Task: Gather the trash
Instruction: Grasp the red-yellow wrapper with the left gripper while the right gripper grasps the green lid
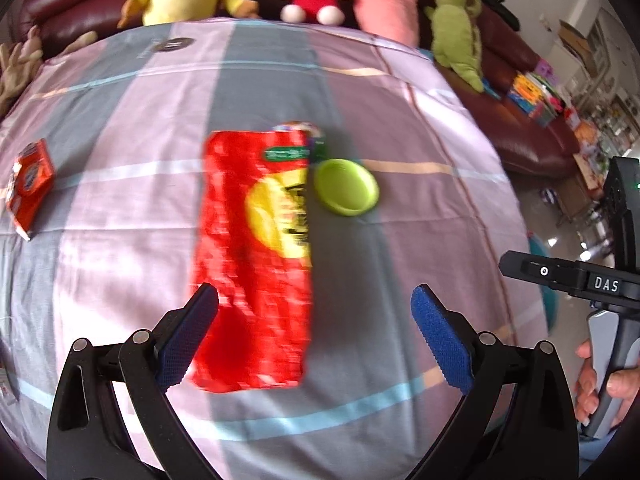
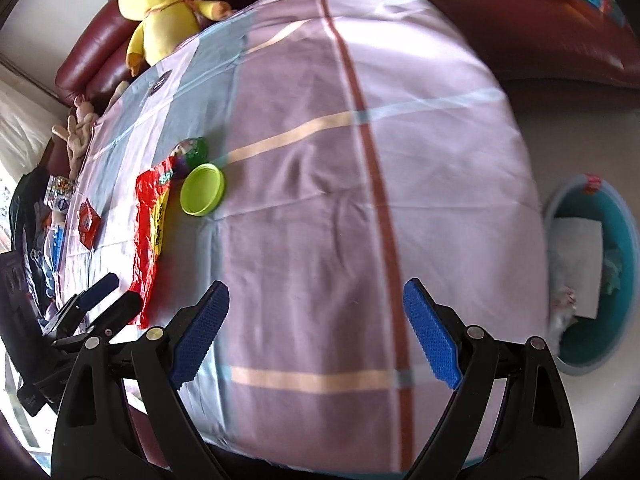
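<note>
Trash is not all collected: the crumpled red plastic snack bag with a yellow print (image 1: 256,256) lies flat on the desk with the striped pink and grey cloth (image 1: 400,92), directly before our left hand-held gripper (image 1: 316,332), whose blue-padded jaws stand apart and empty around its near end. Just beside the bag, at its right edge, lies the round lime-green plastic lid (image 1: 346,186), and behind both a small colourful wrapper (image 1: 300,128). Well apart to the left lies the small orange cardboard packet (image 1: 31,184).

We judge the task partly done. The right wrist view shows what the left one does not: a round teal plastic bin (image 2: 624,248) on the floor beside the desk, with white paper and other scraps already inside. Our right hand-held gripper (image 2: 316,332) is also spread wide and empty, over bare cloth. The left view alone shows the bag's print closely, though blurred. At least four pieces remain.
</note>
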`<state>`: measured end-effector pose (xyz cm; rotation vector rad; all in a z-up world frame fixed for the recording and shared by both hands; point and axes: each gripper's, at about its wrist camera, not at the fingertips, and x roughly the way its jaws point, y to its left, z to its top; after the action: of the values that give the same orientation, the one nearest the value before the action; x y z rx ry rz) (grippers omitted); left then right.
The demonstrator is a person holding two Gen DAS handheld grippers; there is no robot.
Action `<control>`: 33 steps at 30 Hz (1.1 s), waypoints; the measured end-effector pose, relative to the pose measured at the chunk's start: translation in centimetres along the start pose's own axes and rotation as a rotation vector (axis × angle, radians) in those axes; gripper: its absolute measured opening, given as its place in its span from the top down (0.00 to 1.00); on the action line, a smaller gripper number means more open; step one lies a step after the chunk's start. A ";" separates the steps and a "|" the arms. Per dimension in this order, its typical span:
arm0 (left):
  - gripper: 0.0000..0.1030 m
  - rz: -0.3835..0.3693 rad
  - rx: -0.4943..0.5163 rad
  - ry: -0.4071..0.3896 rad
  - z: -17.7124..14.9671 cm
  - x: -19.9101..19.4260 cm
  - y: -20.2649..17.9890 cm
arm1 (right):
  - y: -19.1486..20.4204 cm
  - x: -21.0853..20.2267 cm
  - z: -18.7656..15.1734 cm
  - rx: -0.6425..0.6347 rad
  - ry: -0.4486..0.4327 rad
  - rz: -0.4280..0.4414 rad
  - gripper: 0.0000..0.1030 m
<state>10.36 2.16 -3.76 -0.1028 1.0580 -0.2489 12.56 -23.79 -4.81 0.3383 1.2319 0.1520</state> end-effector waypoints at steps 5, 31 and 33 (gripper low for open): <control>0.06 0.032 -0.029 0.020 -0.2 1.2 1.9 | 1.9 1.7 0.6 -0.034 0.033 0.012 0.18; 0.33 0.143 -0.126 -0.062 1.0 2.1 9.8 | 11.6 8.1 4.6 -0.235 0.022 -0.008 0.18; 0.33 0.140 -0.131 -0.060 1.1 2.0 10.2 | 12.2 8.8 4.7 -0.254 0.018 -0.019 0.18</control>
<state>13.82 11.49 -7.02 -0.1525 1.0161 -0.0498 20.74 -10.55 -7.20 0.1045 1.2176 0.2929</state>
